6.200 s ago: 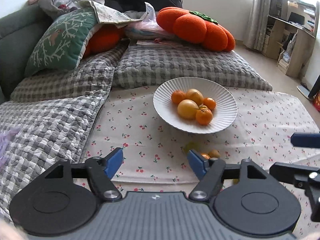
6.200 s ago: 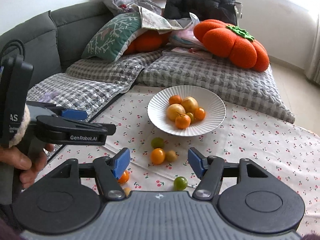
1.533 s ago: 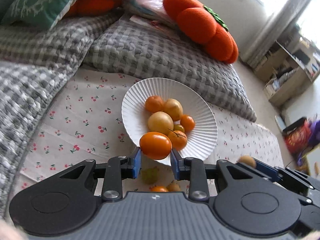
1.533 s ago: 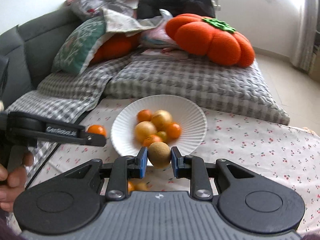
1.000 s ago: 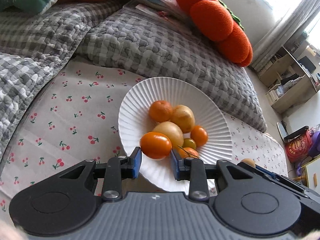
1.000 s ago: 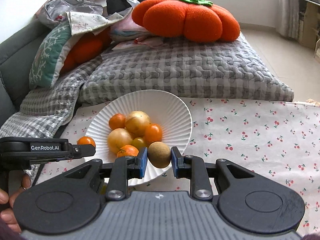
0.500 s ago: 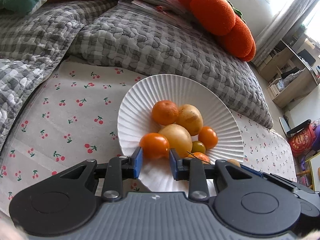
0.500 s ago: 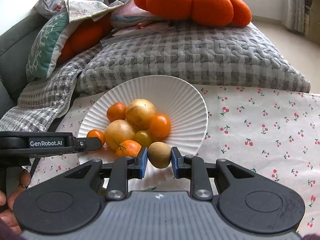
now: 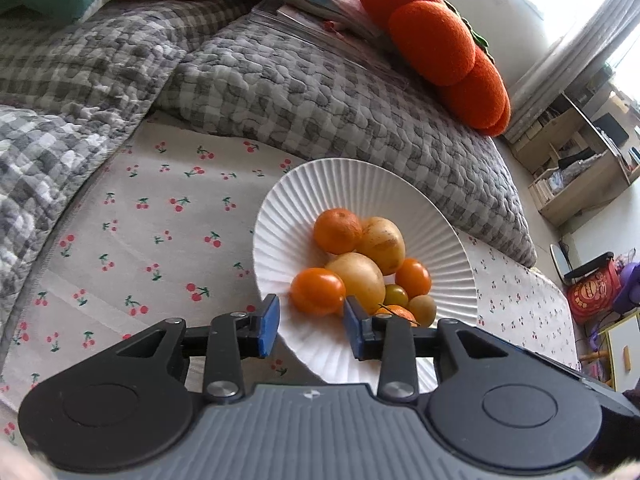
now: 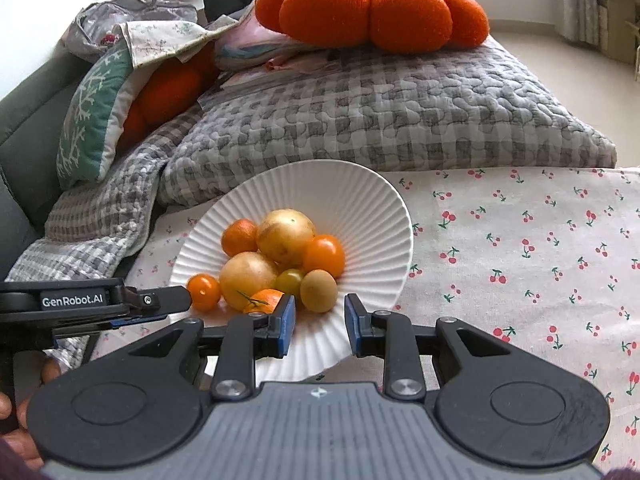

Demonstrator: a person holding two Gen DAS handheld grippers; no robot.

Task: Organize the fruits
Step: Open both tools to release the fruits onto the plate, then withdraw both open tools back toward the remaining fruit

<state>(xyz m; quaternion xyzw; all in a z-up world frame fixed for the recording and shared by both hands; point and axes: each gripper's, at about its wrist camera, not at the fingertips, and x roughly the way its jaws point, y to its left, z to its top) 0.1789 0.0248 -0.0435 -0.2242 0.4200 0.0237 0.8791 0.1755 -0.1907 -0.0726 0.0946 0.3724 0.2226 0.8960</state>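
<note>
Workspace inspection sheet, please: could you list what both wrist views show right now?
Surface: cherry-print cloth, flat, under the plate.
Job's things: white ribbed plate holds eight fruits; orange tomato and brownish kiwi-like fruit lie nearest the jaws, touching their neighbours.
Clutter: nothing seen on the cloth in view.
Grippers: left gripper open, jaws clear of the tomato; right gripper open, jaws clear of the brownish fruit.
Cables: nothing seen.
Surroundings: grey checked quilt, orange pumpkin cushion, green patterned pillow, shelves at the far side.
</note>
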